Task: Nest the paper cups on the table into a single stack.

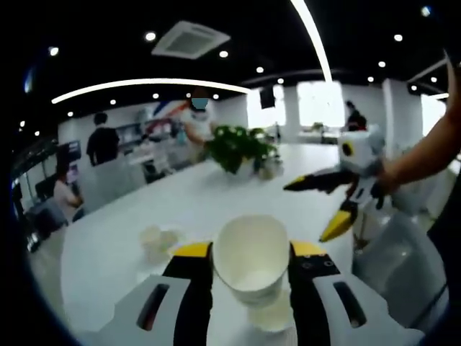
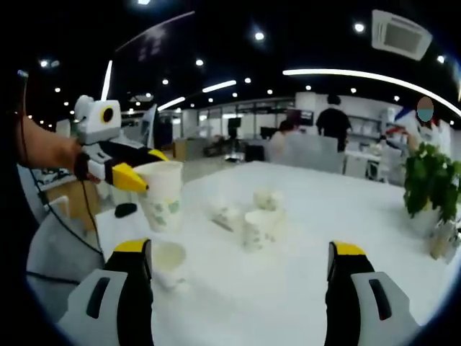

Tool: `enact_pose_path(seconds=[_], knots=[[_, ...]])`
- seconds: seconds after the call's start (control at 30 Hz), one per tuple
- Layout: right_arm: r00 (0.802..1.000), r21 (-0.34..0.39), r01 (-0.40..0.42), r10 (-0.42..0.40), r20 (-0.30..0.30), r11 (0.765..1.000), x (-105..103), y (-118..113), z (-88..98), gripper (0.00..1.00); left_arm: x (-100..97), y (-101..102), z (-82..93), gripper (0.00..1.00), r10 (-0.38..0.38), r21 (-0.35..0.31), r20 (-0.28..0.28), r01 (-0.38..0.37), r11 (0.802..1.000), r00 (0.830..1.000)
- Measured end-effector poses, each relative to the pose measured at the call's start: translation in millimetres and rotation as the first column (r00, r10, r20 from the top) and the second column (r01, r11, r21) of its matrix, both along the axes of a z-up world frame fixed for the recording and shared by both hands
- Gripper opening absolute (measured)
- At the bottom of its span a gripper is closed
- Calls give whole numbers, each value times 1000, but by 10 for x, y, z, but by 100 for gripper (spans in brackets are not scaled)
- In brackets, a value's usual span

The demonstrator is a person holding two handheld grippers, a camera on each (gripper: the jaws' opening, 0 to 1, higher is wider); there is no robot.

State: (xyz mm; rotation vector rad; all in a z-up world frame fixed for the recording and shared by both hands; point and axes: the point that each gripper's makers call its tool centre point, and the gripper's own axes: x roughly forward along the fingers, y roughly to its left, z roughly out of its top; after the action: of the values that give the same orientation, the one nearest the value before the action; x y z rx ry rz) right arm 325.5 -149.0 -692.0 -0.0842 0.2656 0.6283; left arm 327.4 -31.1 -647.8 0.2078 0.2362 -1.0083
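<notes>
My left gripper (image 1: 250, 252) is shut on a white paper cup (image 1: 252, 258), held mouth up above the white table (image 1: 180, 194). Just under it another cup (image 1: 272, 316) stands on the table. In the right gripper view the left gripper (image 2: 154, 177) comes in from the left holding that printed cup (image 2: 163, 196) over the standing cup (image 2: 170, 261). Further back several loose cups (image 2: 262, 223) lie and stand in a cluster; they also show as a small group of cups (image 1: 158, 238). My right gripper (image 2: 239, 249) is open with nothing between its jaws, and hangs open (image 1: 315, 207) to the right of the held cup.
A potted plant (image 1: 238, 148) stands mid-table, at the right edge (image 2: 432, 180) in the right gripper view. A white chair (image 1: 400, 252) sits by the table's near side. People stand and sit at the far end of the room. A person's arm (image 1: 425, 155) holds the right gripper.
</notes>
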Motion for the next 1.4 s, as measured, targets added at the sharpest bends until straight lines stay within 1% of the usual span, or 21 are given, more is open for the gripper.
enact_pose_path(seconds=[0.17,0.23,0.43,0.57,0.73,0.77,0.9,1.03,1.1,1.13,1.2,1.4], knots=[[1000,1,4,-4,-3,1000,-8,-1,-14,100,3,-15,-18,39,9,-8,-2,-9,1000,1000],[1000,2,3,-3,-4,1000,-7,0,-22,100,-9,-25,-64,39,1,7,6,-1,1000,1000],[1000,9,5,-5,-4,1000,2,3,-16,100,-76,-14,-225,39,8,-1,-15,-8,1000,1000],[1000,12,0,0,-6,1000,-6,19,-33,100,-100,-16,-360,39,14,14,-11,-14,1000,1000],[1000,13,-4,4,-11,1000,-25,40,-52,100,-93,-9,-446,40,31,14,4,-31,999,1000],[1000,13,-3,3,-13,1000,-28,40,-58,100,-91,-7,-484,40,33,17,-9,-33,999,999],[1000,15,-1,2,-15,1000,-37,31,-65,100,-121,-1,-568,40,38,22,-23,-37,999,999],[1000,15,0,1,-17,1000,-55,22,-78,100,-147,6,-652,40,38,27,-35,-37,999,999],[1000,17,1,0,-20,1000,-59,17,-92,100,-140,10,-717,41,40,44,-29,-39,998,999],[1000,16,2,-1,-21,1000,-62,15,-101,100,-139,7,-748,41,38,48,-35,-36,998,999],[1000,17,2,-1,-23,1000,-70,19,-110,100,-142,-2,-777,41,40,32,-59,-38,999,997],[1000,19,-2,3,-25,1000,-89,35,-125,100,-139,-9,-868,40,41,42,-70,-38,998,997]])
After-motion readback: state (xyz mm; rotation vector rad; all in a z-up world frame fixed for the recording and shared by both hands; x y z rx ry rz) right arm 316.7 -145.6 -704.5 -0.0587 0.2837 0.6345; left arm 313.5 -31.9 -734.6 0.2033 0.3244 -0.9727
